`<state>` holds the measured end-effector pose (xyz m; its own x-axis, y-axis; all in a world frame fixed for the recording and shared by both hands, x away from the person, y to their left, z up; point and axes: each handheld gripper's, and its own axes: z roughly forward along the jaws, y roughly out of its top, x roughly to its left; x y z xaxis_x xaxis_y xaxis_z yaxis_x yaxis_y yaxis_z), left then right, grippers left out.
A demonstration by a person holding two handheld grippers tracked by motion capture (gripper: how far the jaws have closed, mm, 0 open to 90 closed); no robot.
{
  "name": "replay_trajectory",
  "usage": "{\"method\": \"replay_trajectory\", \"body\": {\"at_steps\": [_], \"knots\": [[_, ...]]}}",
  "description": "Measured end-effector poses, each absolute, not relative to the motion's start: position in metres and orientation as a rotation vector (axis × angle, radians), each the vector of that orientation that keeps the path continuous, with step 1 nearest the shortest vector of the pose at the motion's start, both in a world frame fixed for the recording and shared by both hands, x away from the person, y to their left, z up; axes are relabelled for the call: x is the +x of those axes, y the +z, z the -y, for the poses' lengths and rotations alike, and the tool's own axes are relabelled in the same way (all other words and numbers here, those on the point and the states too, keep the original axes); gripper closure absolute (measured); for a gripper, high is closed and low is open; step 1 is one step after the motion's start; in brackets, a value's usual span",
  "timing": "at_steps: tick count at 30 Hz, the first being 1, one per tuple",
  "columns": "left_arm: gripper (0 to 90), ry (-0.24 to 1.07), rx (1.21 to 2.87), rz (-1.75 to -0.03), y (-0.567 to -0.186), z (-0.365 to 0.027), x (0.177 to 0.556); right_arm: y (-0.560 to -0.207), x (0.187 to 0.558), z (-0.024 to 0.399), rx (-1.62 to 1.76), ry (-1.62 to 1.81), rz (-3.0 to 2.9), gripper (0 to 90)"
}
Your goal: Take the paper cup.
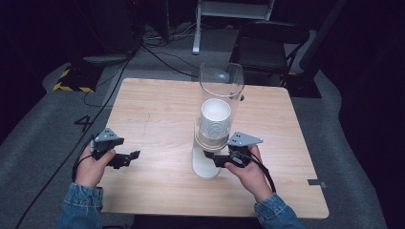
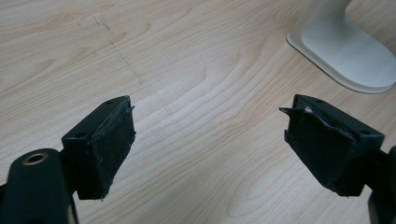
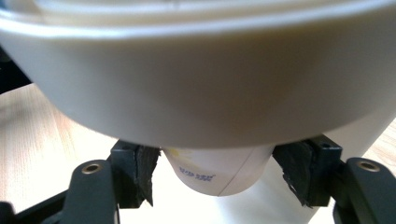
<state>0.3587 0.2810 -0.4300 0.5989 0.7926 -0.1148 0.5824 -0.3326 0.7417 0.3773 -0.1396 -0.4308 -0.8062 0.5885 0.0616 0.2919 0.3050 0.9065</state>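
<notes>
- Where the right gripper reaches under the clear tube, its two pads press either side of the bottom paper cup, which pokes out below the dispenser's wide white collar; clamped on that cup, as the right gripper view shows.
- Cup stack: white, nested, standing inside the tube directly above the right gripper.
- Dispenser base: white, flat, resting on the wooden table, ahead and to the right of the left gripper.
- Left gripper: jaws wide apart, nothing between them, bare table below; well apart from the dispenser.
- Risk, grip: the pads hold a thin, tapered paper wall low on the cup. Too hard a squeeze would likely crush it; too light, and the pads may slide off as the cup is drawn down.
- Risk, stack: nested cups tend to cling, so a pull could bring two out at once.
- Risk, stand: with the left gripper not steadying the base, a pull that is not straight down might tip or drag the tall tube.
</notes>
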Motion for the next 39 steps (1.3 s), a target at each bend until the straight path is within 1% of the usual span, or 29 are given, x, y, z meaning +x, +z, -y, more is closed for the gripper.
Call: {"method": "replay_trajectory", "body": {"at_steps": [39], "knots": [[15.5,0.346,2.051,-1.077,-0.4291,-0.2795,0.3579,-0.4384,0.3717,0.1408,0.870,1.463,-2.322,38.6]]}}
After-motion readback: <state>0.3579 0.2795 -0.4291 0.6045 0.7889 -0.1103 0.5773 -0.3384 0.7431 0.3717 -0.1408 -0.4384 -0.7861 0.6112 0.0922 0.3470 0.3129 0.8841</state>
